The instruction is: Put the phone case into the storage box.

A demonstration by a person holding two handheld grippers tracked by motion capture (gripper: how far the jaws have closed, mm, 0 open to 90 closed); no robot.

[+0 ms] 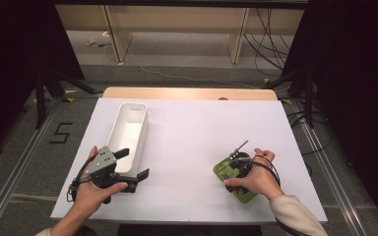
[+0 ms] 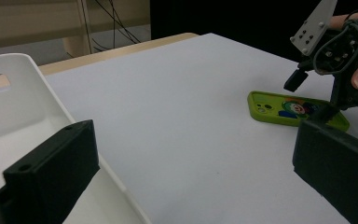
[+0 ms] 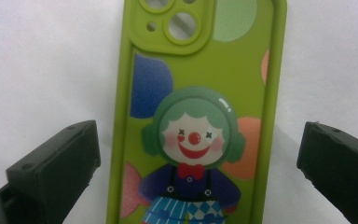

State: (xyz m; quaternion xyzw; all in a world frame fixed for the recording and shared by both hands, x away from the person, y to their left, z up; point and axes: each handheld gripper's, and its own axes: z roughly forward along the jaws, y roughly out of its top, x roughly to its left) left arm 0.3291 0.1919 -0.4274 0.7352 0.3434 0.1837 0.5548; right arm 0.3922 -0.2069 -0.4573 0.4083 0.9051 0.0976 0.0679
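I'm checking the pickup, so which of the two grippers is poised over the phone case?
The right gripper, jaws open either side of the green phone case. The left gripper sits by the white bin.

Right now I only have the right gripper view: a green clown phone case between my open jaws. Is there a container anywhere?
Observer: Yes, a white bin stands at the table's left, long side running away from you.
Operator: Where's my other gripper?
Observer: The left gripper is open beside the bin's near end.
Operator: Is the case flat?
Observer: In the left gripper view the phone case lies flat on the white table, under the right gripper.
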